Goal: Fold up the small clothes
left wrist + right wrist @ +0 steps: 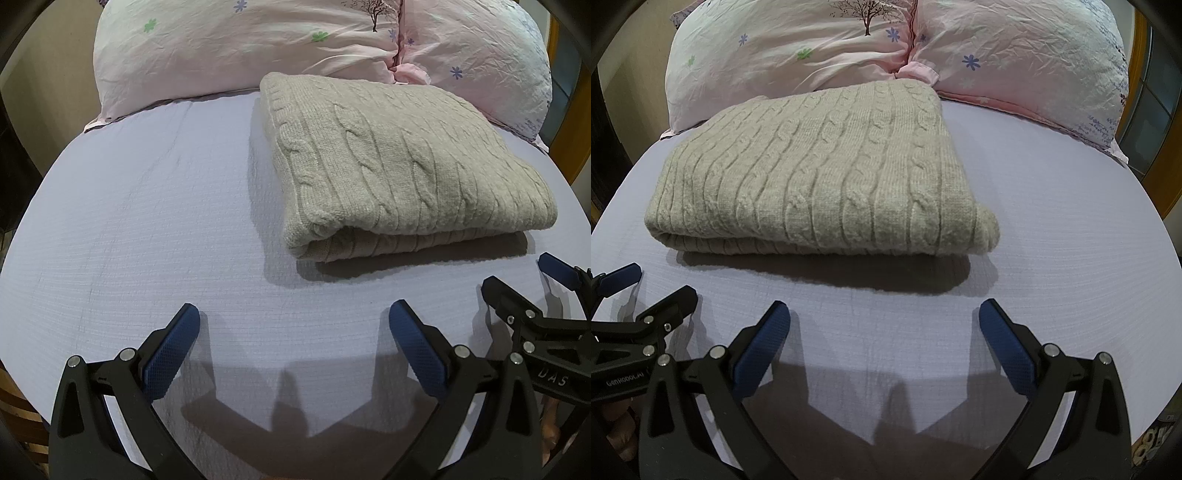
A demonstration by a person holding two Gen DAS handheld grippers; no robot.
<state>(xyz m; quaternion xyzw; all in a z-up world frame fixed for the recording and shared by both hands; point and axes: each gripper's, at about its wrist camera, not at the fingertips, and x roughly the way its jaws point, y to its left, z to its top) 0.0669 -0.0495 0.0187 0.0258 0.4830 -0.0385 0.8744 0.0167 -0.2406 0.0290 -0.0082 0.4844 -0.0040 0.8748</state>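
A beige cable-knit sweater [399,162] lies folded into a thick rectangle on the lavender bed sheet [140,236]. It also shows in the right wrist view [820,177]. My left gripper [293,325] is open and empty, low over the sheet, in front of and left of the sweater's near edge. My right gripper [884,325] is open and empty, in front of the sweater's near fold. Each gripper shows at the edge of the other's view: the right one [524,280] and the left one [653,284], side by side.
Two pink floral pillows [236,48] [1027,62] lie against the far end of the bed, touching the sweater's back edge. A wooden bed frame [569,140] runs along the right side. The sheet [1052,229] spreads wide to either side of the sweater.
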